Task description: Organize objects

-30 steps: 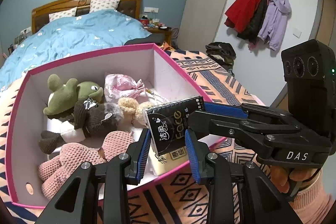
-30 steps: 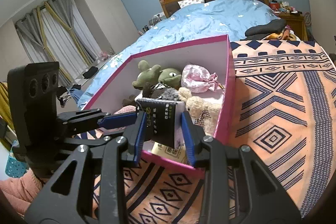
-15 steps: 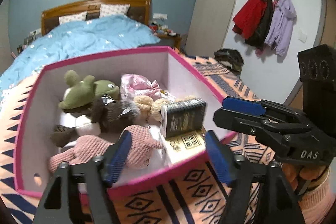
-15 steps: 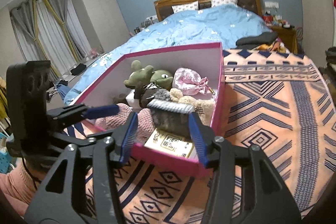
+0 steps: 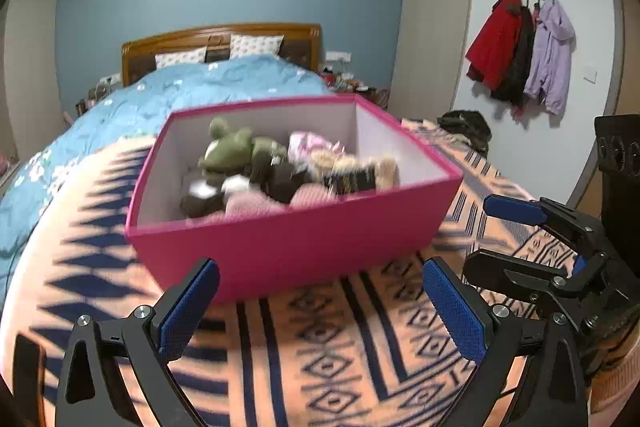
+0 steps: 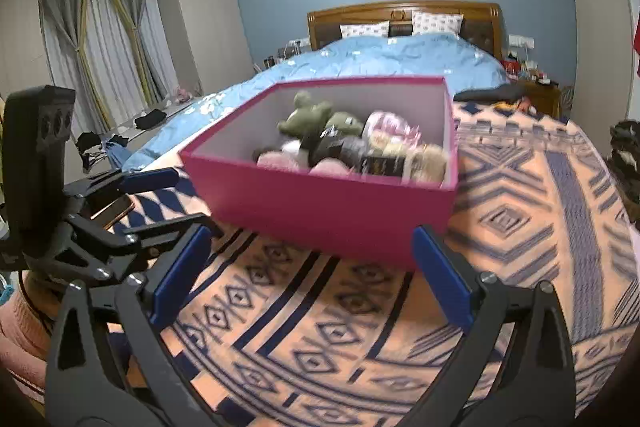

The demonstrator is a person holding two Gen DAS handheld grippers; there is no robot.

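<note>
A pink box (image 5: 288, 243) (image 6: 320, 211) stands on the patterned blanket. It holds a green plush (image 5: 228, 151), a pink knit plush (image 5: 256, 205), a pink pouch (image 5: 312, 143) and a black tissue pack (image 5: 352, 179) (image 6: 382, 165) near its front right corner. My left gripper (image 5: 318, 291) (image 6: 160, 201) hangs in front of the box's near wall. Its jaws are opening wide with nothing between them. My right gripper (image 6: 312, 251) (image 5: 492, 239) sits beside it on the right, also short of the box, jaws opening and empty.
An orange and navy blanket (image 6: 520, 227) covers the surface around the box. A phone (image 6: 114, 211) lies on it near the left gripper. Behind is a bed with a blue duvet (image 5: 200, 91). Coats (image 5: 520, 51) hang on the right wall.
Both grippers let go of the black tissue pack, which now lies in the box. Both opened wide and drew back from over the box to in front of it.
</note>
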